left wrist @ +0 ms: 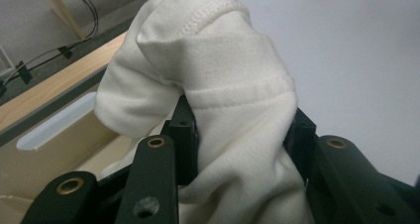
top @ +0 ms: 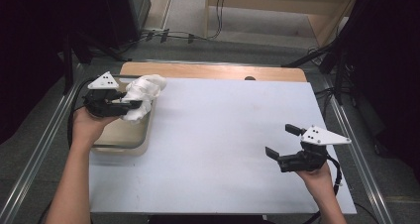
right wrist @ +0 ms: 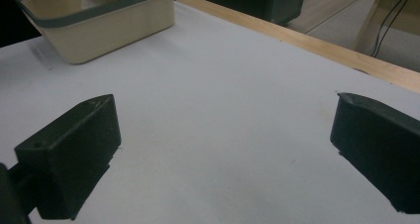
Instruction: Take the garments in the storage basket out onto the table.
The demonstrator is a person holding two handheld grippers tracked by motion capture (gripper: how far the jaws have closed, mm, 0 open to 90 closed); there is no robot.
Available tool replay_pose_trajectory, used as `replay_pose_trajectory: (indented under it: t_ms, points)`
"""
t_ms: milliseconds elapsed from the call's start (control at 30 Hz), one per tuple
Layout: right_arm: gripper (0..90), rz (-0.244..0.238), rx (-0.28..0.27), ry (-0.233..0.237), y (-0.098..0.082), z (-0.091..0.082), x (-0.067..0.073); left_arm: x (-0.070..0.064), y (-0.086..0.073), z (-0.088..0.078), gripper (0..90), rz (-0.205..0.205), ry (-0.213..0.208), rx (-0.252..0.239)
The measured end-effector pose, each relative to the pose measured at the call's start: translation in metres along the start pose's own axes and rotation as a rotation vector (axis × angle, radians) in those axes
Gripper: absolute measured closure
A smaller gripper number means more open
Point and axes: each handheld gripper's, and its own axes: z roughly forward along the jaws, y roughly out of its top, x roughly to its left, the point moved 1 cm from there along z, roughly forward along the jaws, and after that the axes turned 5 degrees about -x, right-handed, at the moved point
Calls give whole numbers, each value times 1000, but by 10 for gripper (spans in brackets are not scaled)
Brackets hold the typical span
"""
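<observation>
My left gripper (top: pixel 137 103) is shut on a bunched white cloth (top: pixel 143 95), held just above a beige basket (top: pixel 121 140) at the table's left. In the left gripper view the cloth (left wrist: pixel 233 110) bulges up between both black jaws, with the basket's rim (left wrist: pixel 54 120) below at the left. My right gripper (top: pixel 282 141) stands open over the white table (top: pixel 223 135) near the right front, nothing between its jaws. The right gripper view looks across the bare table (right wrist: pixel 223 110) to the basket (right wrist: pixel 99 21) at the far left.
The basket has a dark rim and sits at the table's left edge. A wooden strip (top: pixel 213 71) runs along the table's far edge. Cables and wooden furniture (top: pixel 277 6) lie on the floor beyond. Metal rails (top: pixel 39 149) flank the table.
</observation>
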Motion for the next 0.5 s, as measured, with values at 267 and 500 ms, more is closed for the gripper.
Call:
replay_pose_trajectory:
  t_ms: [267, 500]
  points:
    - [0, 0, 0, 0, 0, 0, 0, -7, 7, 0, 603, 22, -34, -30]
    - [0, 0, 1, 9, 0, 0, 0, -14, 13, 2, 603, 45, -61, -34]
